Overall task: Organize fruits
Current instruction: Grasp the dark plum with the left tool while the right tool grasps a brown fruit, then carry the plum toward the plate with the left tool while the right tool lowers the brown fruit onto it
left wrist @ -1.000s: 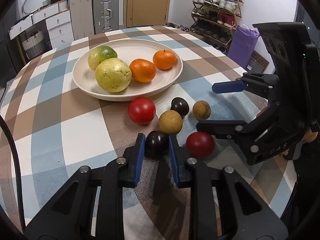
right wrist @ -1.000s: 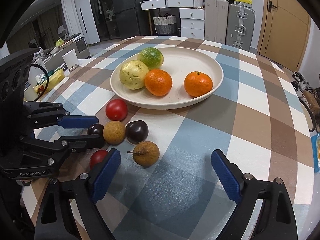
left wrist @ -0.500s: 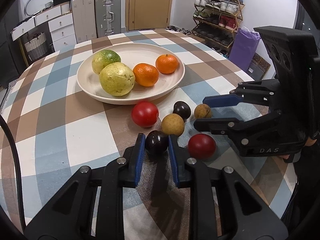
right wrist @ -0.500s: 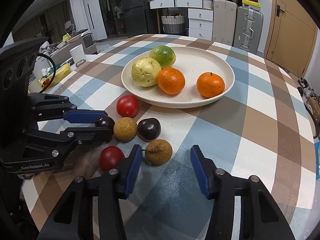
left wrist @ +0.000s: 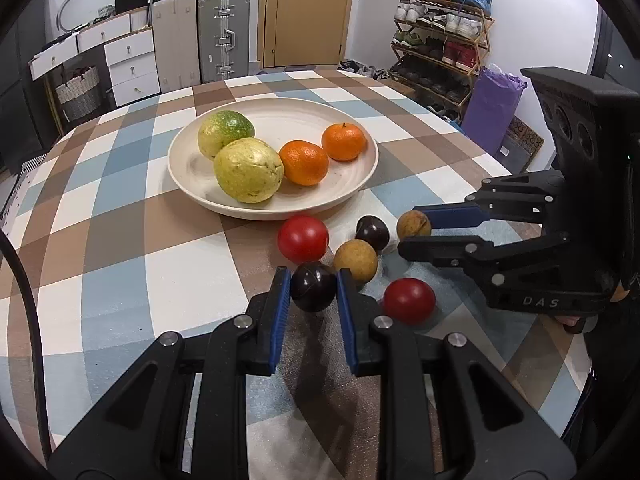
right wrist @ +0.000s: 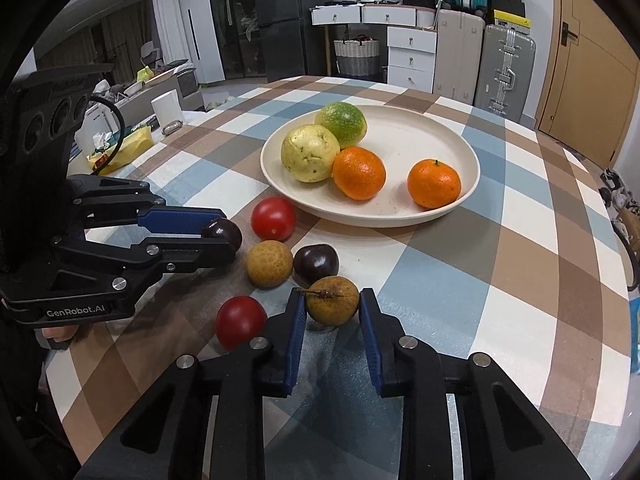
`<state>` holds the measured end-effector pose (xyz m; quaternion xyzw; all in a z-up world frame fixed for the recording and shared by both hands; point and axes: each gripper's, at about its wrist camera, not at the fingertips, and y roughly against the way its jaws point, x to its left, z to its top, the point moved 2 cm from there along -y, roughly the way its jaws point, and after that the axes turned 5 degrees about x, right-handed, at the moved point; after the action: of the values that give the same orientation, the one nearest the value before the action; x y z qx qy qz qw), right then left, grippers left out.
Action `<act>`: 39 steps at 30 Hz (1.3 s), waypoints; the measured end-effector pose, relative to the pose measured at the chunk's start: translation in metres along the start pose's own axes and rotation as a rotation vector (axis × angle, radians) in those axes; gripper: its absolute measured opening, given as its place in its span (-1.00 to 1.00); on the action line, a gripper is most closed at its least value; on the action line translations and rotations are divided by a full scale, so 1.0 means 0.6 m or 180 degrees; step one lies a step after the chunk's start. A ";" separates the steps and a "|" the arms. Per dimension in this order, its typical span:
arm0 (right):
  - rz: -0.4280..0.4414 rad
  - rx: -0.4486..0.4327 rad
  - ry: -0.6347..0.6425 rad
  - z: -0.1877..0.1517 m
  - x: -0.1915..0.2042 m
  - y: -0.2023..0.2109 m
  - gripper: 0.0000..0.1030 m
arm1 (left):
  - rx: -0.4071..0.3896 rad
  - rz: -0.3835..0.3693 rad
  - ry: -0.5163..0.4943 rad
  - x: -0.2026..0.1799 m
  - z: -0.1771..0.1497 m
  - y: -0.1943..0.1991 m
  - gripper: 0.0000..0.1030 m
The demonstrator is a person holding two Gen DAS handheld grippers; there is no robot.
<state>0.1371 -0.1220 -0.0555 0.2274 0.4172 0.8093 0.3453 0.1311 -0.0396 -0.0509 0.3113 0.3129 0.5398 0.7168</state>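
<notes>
My left gripper (left wrist: 312,286) is shut on a dark purple fruit (left wrist: 313,287) and holds it above the checked table; it also shows in the right wrist view (right wrist: 222,234). My right gripper (right wrist: 332,306) is shut on a brown stemmed fruit (right wrist: 332,300), also seen in the left wrist view (left wrist: 413,224). A cream plate (left wrist: 352,192) holds a green fruit (left wrist: 225,133), a yellow fruit (left wrist: 248,170) and two oranges (left wrist: 304,162). On the table lie two red tomatoes (left wrist: 303,239), a tan fruit (left wrist: 355,260) and another dark fruit (left wrist: 372,232).
The round table has a checked cloth (left wrist: 120,264). Suitcases (left wrist: 224,36) and drawers stand behind it, a shoe rack (left wrist: 436,40) to the right. A white cup (right wrist: 167,107) and clutter sit on a side surface at the left of the right wrist view.
My right gripper moved in and closed on the brown stemmed fruit. My left gripper lifted the dark purple fruit slightly off the table.
</notes>
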 end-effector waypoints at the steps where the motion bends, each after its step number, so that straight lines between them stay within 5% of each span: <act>1: -0.0005 -0.0023 -0.0015 0.001 -0.002 0.002 -0.46 | -0.0006 0.0002 0.0002 0.000 0.000 0.002 -0.60; 26: 0.0013 -0.0404 -0.0371 0.017 -0.033 0.034 -0.46 | -0.0421 0.0123 0.0286 0.034 0.020 0.051 -0.60; 39: 0.0098 -0.0552 -0.0483 0.038 -0.036 0.030 -0.46 | -0.0446 0.0255 0.0337 0.047 0.054 0.020 -0.60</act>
<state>0.1596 -0.1336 -0.0296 0.2637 0.3148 0.8280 0.3818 0.1561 -0.0131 -0.0249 0.2437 0.2992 0.6042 0.6971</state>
